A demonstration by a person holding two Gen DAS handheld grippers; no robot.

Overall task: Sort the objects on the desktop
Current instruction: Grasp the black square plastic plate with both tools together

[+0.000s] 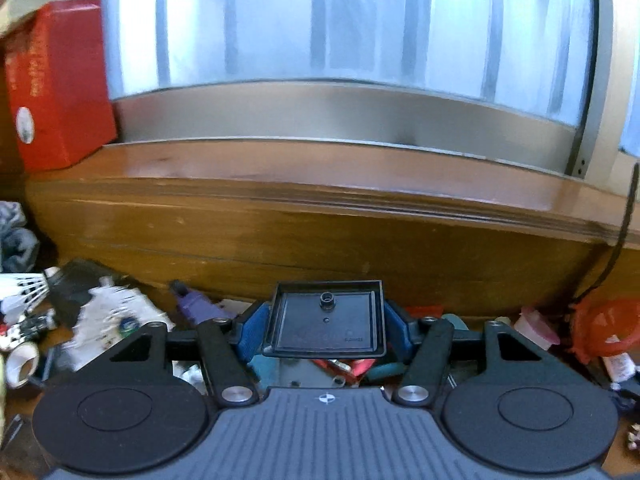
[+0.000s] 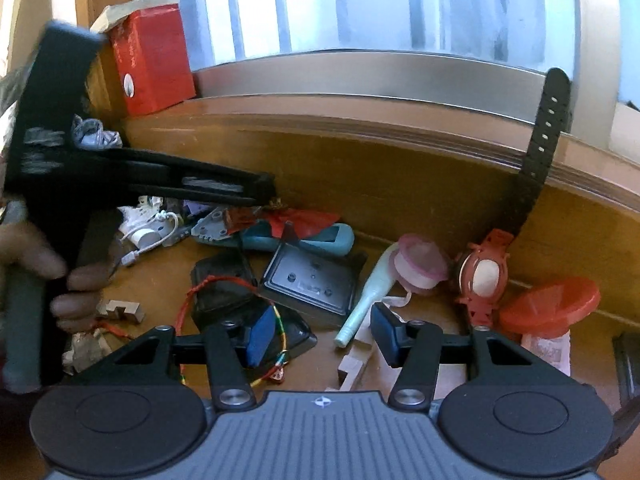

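Note:
My left gripper (image 1: pixel 325 326) is shut on a flat black square plastic plate (image 1: pixel 326 320), held between its blue pads above the desk clutter. In the right wrist view the same plate (image 2: pixel 310 280) shows in the pile's middle, with the left gripper's fingers (image 2: pixel 224 186) reaching in from the left. My right gripper (image 2: pixel 322 334) is open and empty, low over the desk. Under it lie a red string bracelet (image 2: pixel 224 280), a black case (image 2: pixel 224 280), a pale green tube (image 2: pixel 366 300) and wooden blocks (image 2: pixel 356 360).
A red box (image 1: pixel 60 88) stands on the wooden sill at the left. A red watch with a black strap (image 2: pixel 486 268), an orange funnel (image 2: pixel 550 304), a pink tape roll (image 2: pixel 420 264), a teal remote (image 2: pixel 300 238) and a white charger (image 2: pixel 148 232) lie along the wall. A shuttlecock (image 1: pixel 24 284) lies at the left.

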